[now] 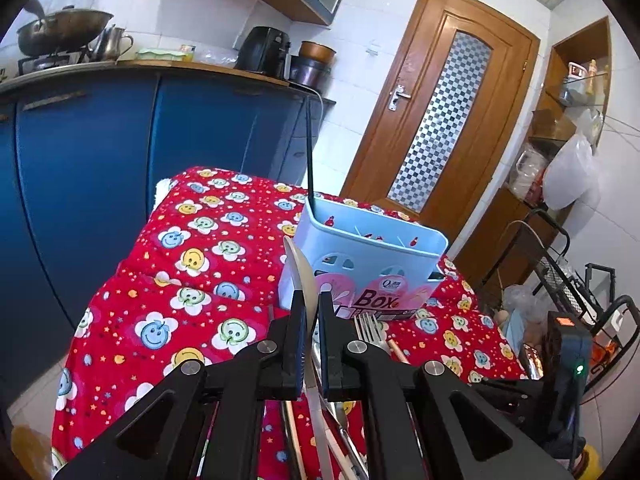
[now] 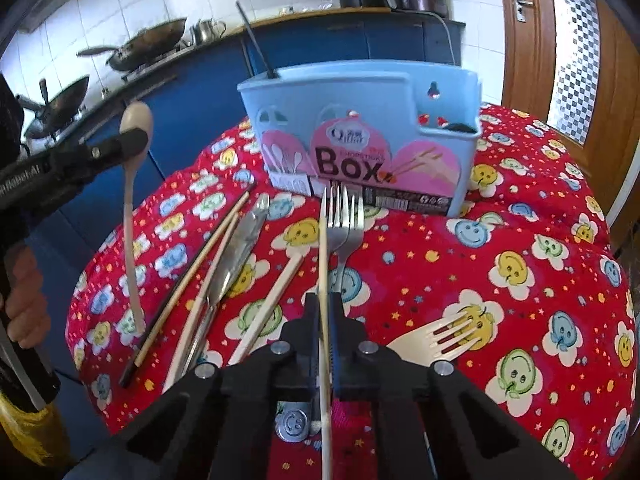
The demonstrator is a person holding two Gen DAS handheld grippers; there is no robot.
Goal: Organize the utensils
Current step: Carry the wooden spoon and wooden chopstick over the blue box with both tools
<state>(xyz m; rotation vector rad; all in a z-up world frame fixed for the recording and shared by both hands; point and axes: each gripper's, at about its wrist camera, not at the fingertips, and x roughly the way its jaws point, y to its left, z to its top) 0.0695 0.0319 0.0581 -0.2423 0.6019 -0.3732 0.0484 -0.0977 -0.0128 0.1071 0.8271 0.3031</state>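
My left gripper point(image 1: 310, 300) is shut on a cream spoon point(image 1: 303, 270) and holds it in the air, bowl upward, handle hanging down. The right wrist view shows that left gripper point(image 2: 134, 136) and its spoon point(image 2: 129, 216) at the left. My right gripper point(image 2: 325, 304) is shut on a pale chopstick point(image 2: 323, 248) that points toward the light blue chopsticks box point(image 2: 360, 120). The box point(image 1: 372, 248) stands on the red smiley cloth point(image 1: 180, 280). A black chopstick point(image 2: 256, 46) stands in its left corner.
On the cloth point(image 2: 500, 240) lie a metal fork point(image 2: 346, 216), a pale fork point(image 2: 440, 336), a metal knife point(image 2: 240, 248) and several loose chopsticks point(image 2: 192, 276). A person's hand point(image 2: 24, 304) grips the left tool. Blue cabinets point(image 1: 100, 160) stand behind and a wooden door point(image 1: 440, 100) to the right.
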